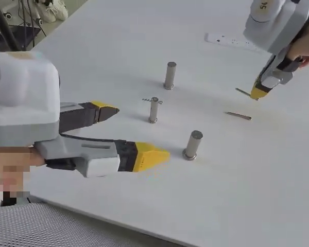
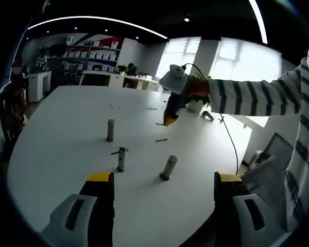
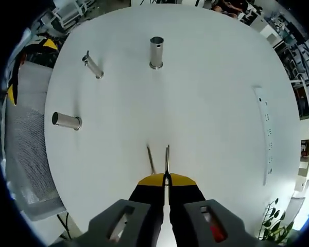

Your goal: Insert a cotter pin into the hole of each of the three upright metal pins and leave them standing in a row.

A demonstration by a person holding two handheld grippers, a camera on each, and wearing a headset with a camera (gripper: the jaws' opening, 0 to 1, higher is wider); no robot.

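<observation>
Left claw (image 1: 139,131), nearest, gapes wide and empty beside the middle metal pin (image 1: 153,109), which already carries a fitted cotter pin (image 1: 152,100). Right claw (image 1: 257,93) is pinched on a second cotter pin (image 1: 242,92) just above the tabletop (image 1: 237,195); a third cotter pin (image 1: 238,116) lies loose nearby. Step in hand, as judged: second insertion. Next move calls for lining the held pin up with the hole in the far metal pin (image 1: 170,75) or the near metal pin (image 1: 193,144).

Hardly any writing can be read. On the white housing of the right gripper (image 1: 257,94), high above its jaws where the head view cuts it off, stand small dark characters that look like digits, perhaps a 5, too cropped to be sure. Far ahead of the left gripper (image 2: 164,177), a red and blue panel (image 2: 100,41) hangs on the wall, with nothing on it legible.
</observation>
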